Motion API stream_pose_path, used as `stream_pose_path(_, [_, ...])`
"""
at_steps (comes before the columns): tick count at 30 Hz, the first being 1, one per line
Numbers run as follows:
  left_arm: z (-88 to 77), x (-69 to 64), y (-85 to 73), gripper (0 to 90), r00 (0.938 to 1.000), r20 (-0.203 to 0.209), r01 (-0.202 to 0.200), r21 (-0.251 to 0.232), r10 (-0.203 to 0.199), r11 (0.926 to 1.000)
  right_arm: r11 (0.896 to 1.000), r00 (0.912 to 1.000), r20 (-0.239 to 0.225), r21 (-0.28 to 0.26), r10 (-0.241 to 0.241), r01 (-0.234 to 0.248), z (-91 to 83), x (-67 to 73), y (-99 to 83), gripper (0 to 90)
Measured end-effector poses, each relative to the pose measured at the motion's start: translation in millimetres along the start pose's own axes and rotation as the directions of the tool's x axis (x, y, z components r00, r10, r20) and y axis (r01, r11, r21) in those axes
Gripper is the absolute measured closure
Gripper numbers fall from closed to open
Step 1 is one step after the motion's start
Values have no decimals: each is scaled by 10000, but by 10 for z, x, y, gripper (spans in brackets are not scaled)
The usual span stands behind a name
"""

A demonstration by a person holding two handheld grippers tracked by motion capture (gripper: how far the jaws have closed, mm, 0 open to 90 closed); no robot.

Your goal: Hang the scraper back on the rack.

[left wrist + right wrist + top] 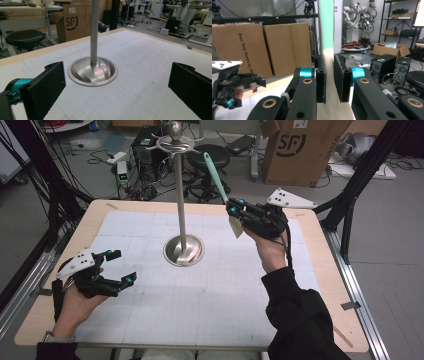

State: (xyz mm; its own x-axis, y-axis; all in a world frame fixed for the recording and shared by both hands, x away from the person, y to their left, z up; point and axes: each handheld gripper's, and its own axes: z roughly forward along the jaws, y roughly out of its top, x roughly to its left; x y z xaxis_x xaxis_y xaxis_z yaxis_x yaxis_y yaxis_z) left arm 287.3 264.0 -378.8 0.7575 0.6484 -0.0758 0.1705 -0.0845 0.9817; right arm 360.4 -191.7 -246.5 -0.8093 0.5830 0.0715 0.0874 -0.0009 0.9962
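A spatula [220,182] with a mint-green handle and a pale, cream-coloured blade is pinched between the jaws of the right gripper [234,210], which is held raised above the far right part of the table [320,270]. In the high view, the handle is seen rising up and to the left from the jaws, towards the top of the metal stand [181,195], while the blade hangs below the jaws on the near side. The handle's tip is located near the hooks at the head of the stand, but contact between them cannot be determined. In the right gripper view, the spatula [327,37] is shown clamped between the two black pads [321,77], the green handle extending upward out of the frame and the pale part running down between the jaws. The stand is placed upright near the middle of the white gridded mat [215,295], its round dished base [92,71] resting flat on that mat and its slim pole rising from the centre of the base. The left gripper [117,267] is held low over the near left part of the mat, its jaws spread wide with nothing between them, and it is pointed towards the base of the stand. In the left gripper view, the base is seen between and beyond the two separated jaws, well apart from them. A cardboard box [305,147] is located on the floor beyond the table.
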Motion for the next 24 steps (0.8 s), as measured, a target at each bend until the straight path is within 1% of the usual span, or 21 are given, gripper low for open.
stream_pose_path(1, [-3, -1, 0, 17, 10000, 25, -10, -18, 10, 10000, 10000, 10000, 53, -28, -2, 2, 7, -7, 7, 812])
stream_pose_path(2, [-6, -3, 1, 17, 10000, 24, -12, -26, 12, 10000, 9999, 10000, -42, -74, 68, -69, 14, -16, 13, 812])
stream_pose_path(6, [-20, 3, -4, 17, 10000, -18, 24, -23, -24, 10000, 9999, 10000, -15, -101, -4, 4, 44, -25, 30, 811])
stream_pose_path(9, [-22, 6, -11, 17, 10000, -28, 66, -22, -66, 10000, 9999, 9997, 204, -60, -154, 155, 70, -15, 29, 811])
stream_pose_path(12, [-24, 5, -12, 17, 10000, -13, 42, -18, -42, 10000, 9998, 9996, 204, -86, -174, 175, 92, -13, 24, 811])
stream_pose_path(14, [-28, 7, -13, 17, 10000, -9, 35, 9, -35, 10000, 9999, 9998, 160, -114, -101, 103, 109, -19, 22, 811])
stream_pose_path(20, [-35, 11, -16, 17, 10000, -42, 78, -14, -78, 10000, 9998, 9997, 134, -11, -200, 200, 163, -13, 49, 811])
stream_pose_path(24, [-38, 15, -18, 17, 10000, -50, 74, -39, -74, 10000, 9998, 9996, 205, 68, -185, 184, 203, -10, 44, 811])
